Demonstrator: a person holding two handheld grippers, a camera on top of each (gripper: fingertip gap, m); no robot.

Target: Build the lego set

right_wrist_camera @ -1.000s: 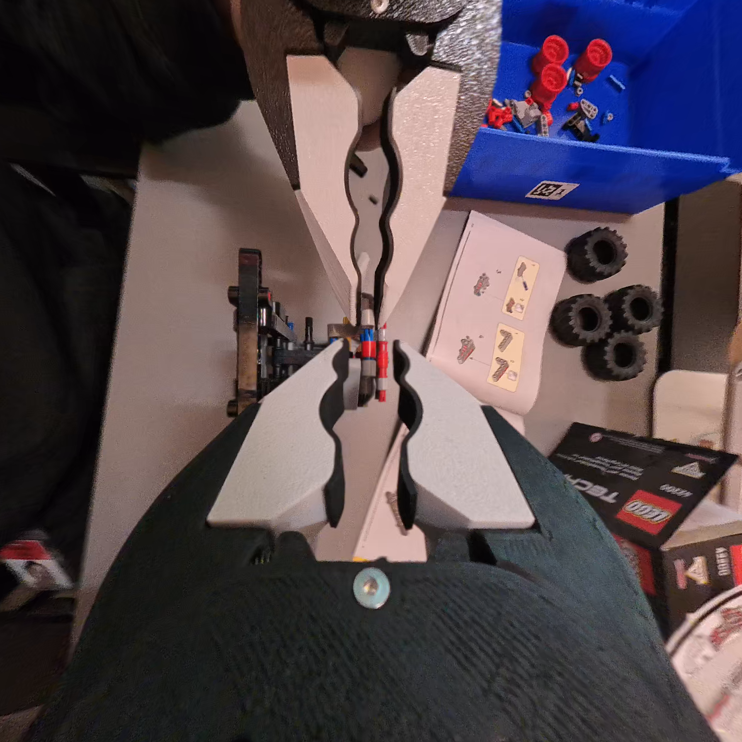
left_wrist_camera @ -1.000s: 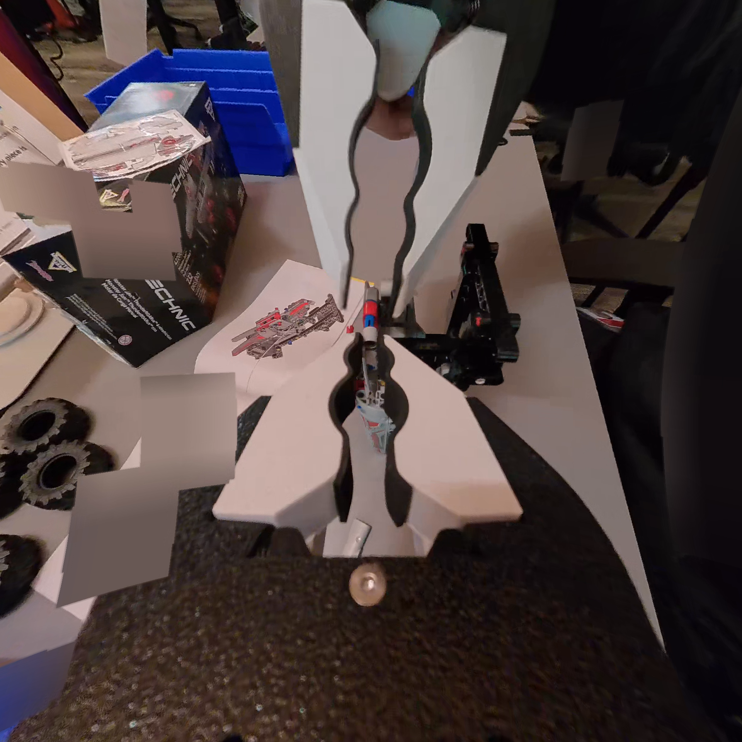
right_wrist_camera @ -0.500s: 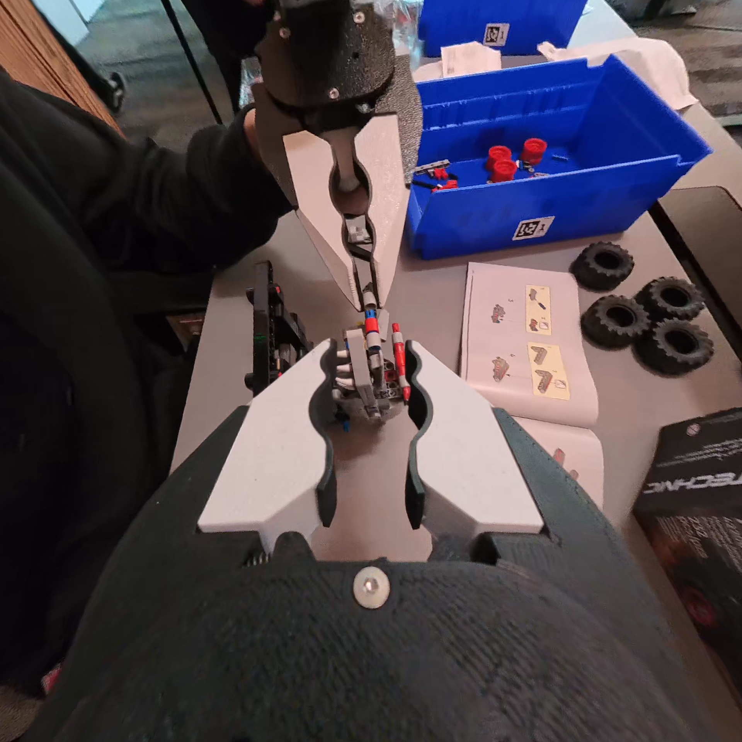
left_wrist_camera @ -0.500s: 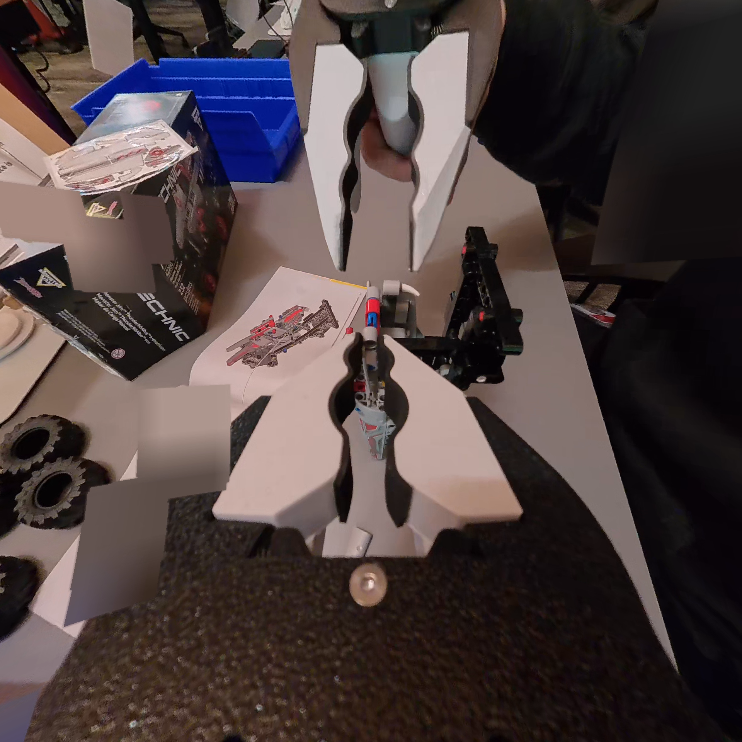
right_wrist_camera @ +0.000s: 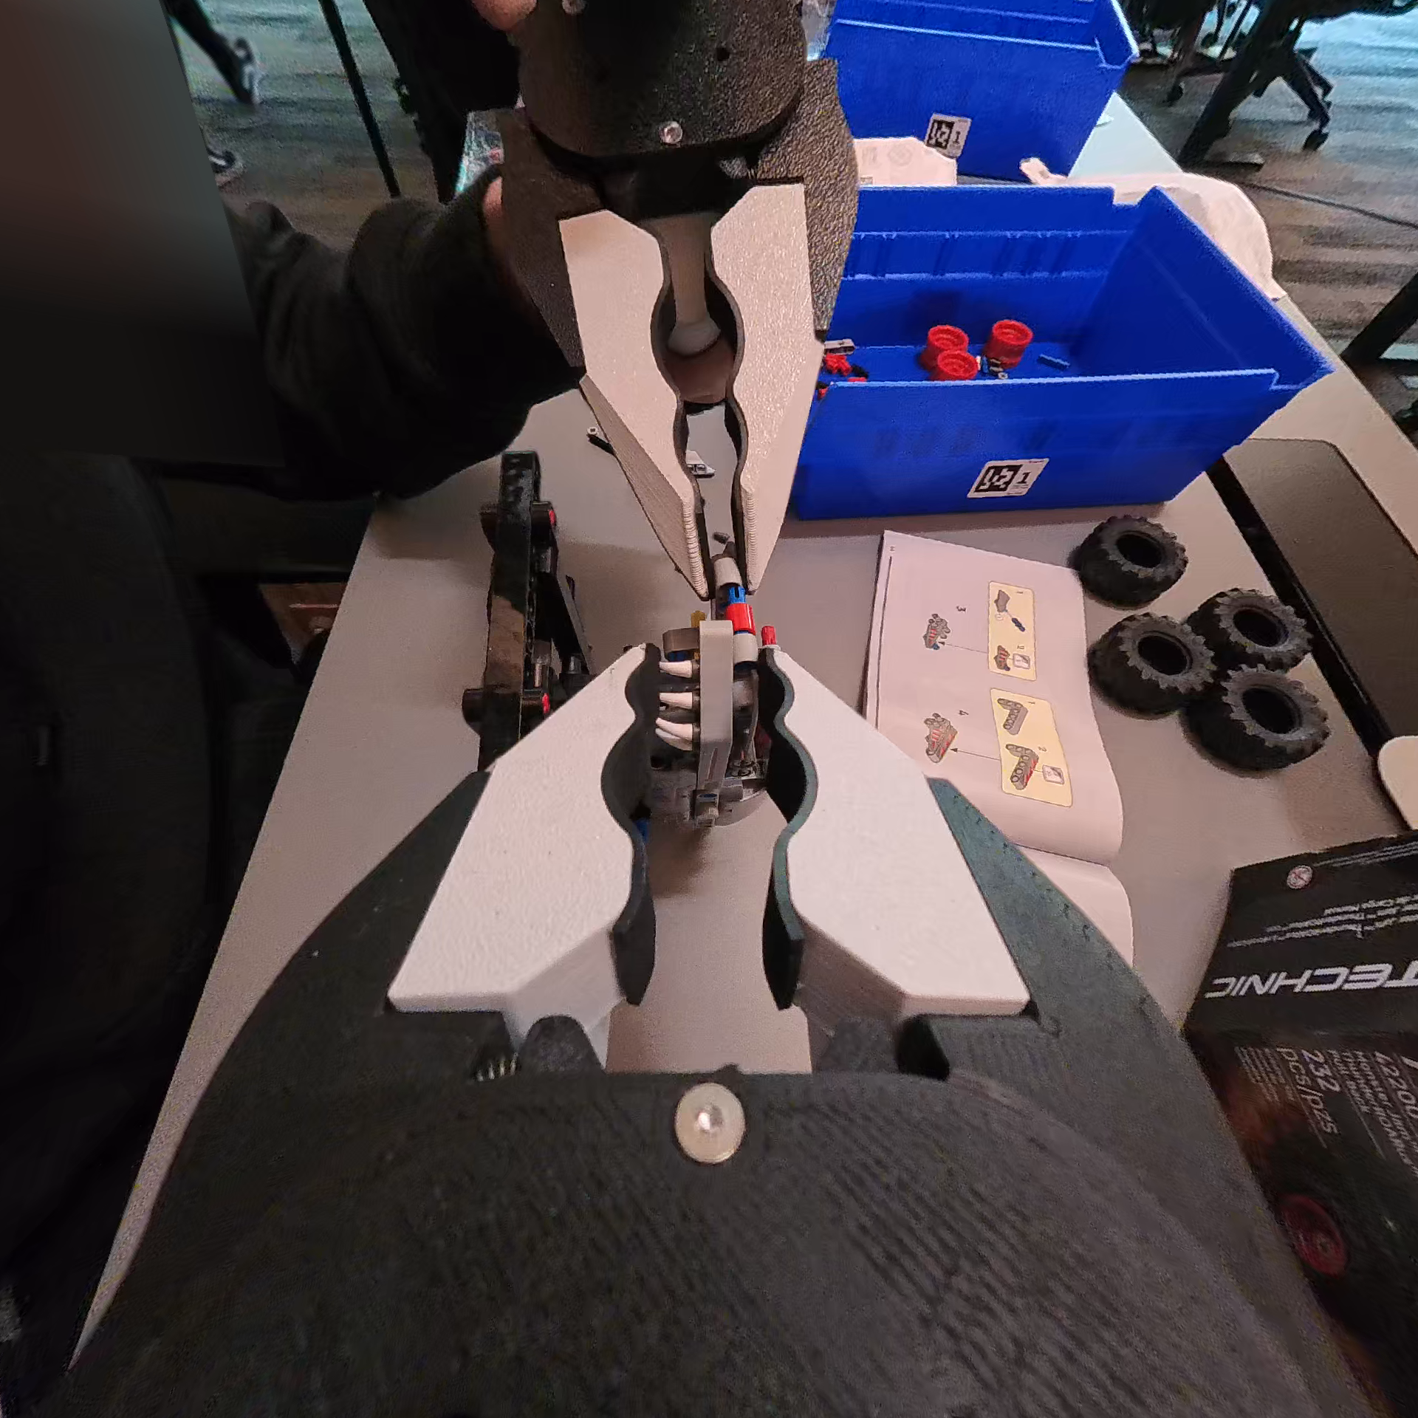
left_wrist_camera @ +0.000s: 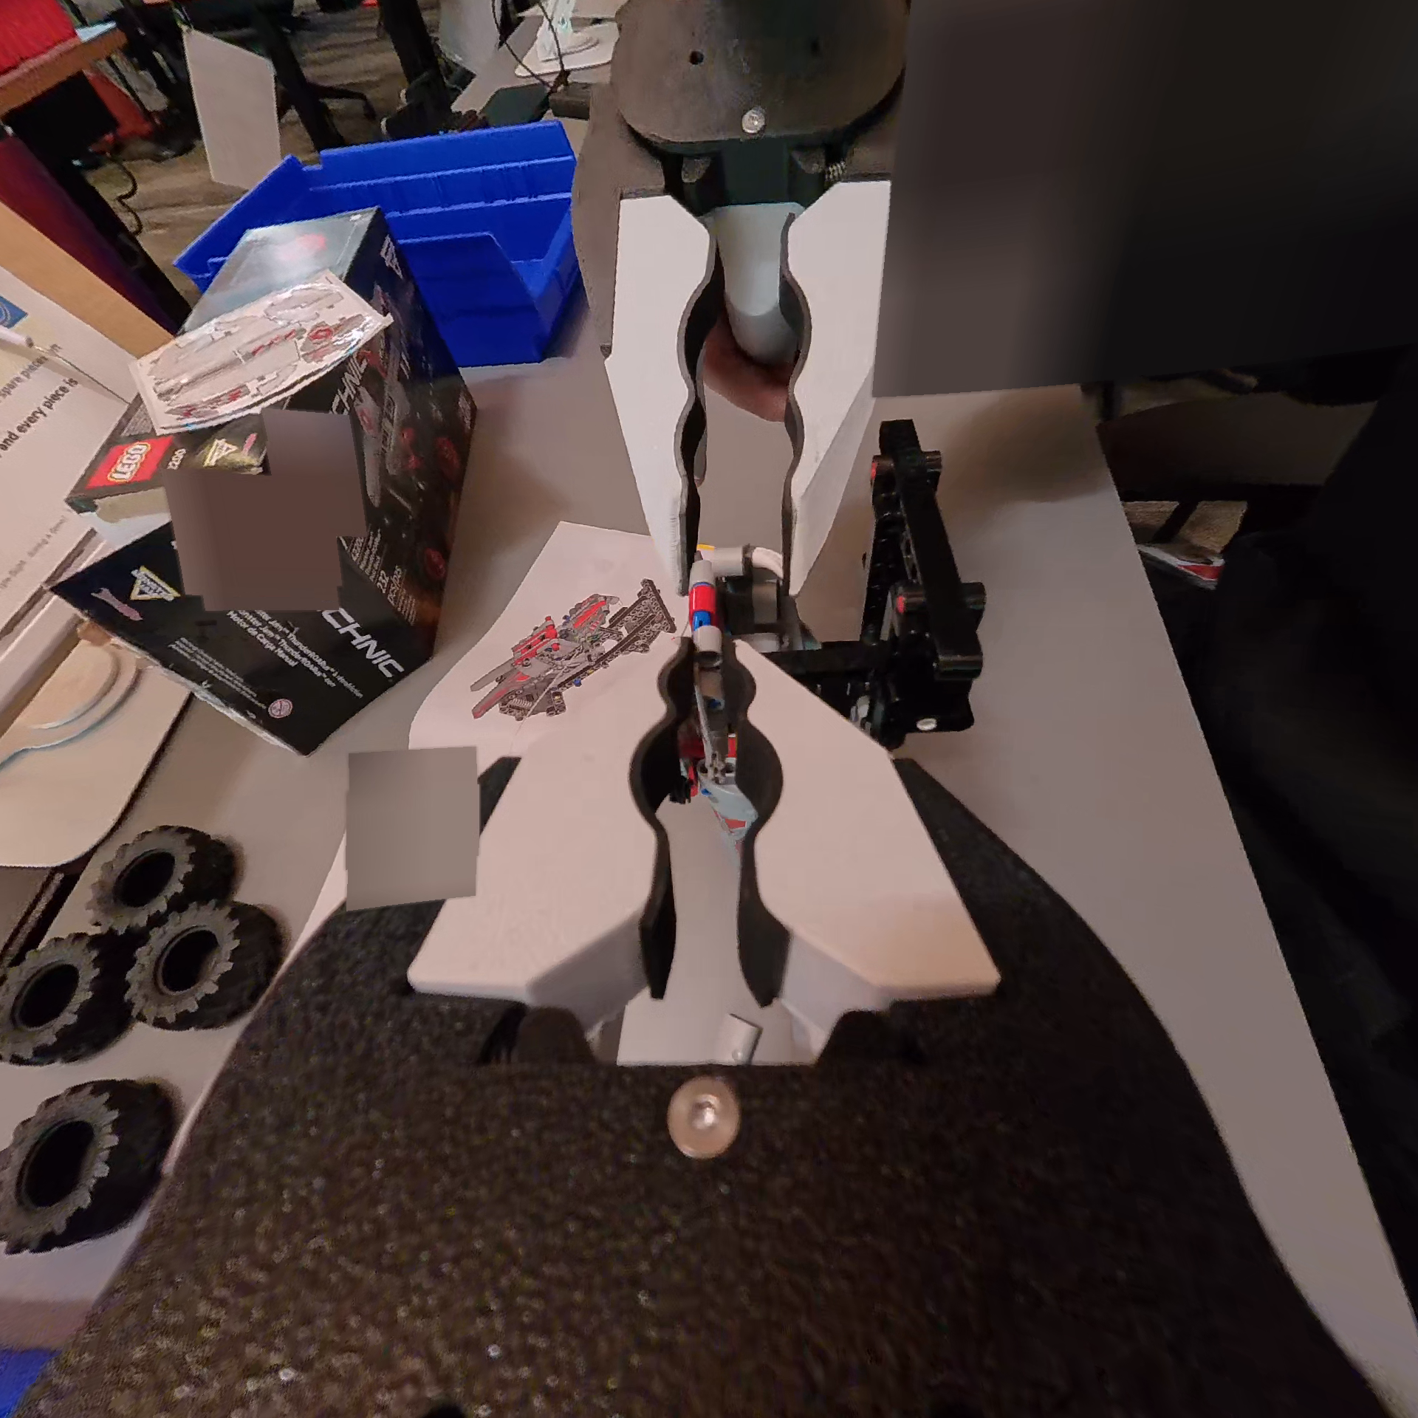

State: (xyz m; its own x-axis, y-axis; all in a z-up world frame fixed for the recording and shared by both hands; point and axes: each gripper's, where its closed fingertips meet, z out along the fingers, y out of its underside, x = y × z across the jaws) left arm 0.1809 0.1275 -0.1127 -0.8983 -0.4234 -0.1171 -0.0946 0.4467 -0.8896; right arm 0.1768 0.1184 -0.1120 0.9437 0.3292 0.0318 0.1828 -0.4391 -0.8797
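Observation:
A small lego assembly (right_wrist_camera: 717,690) of grey, red, blue and white parts is held above the table between both grippers. My left gripper (left_wrist_camera: 710,652) is shut on its thin end with the red and blue axle; it also shows from the top of the right wrist view (right_wrist_camera: 725,587). My right gripper (right_wrist_camera: 706,660) is closed around the wider grey block with white pins, its fingers touching both sides; it shows in the left wrist view (left_wrist_camera: 737,575). A black lego frame (left_wrist_camera: 913,598) stands on the table just beside them (right_wrist_camera: 522,606).
A blue bin (right_wrist_camera: 1036,430) holds red hubs (right_wrist_camera: 967,349) and small parts. Several black tyres (right_wrist_camera: 1197,660) lie by the open instruction booklet (right_wrist_camera: 990,675). The black set box (left_wrist_camera: 307,460) stands to the left. The table edge (left_wrist_camera: 1197,690) runs close on the frame's side. Only a small space, under 4 cm, lies between the two pairs of fingers.
The right gripper drew back and opened, then came in again and narrowed around the grey block. The left gripper kept hold of the assembly with little movement.

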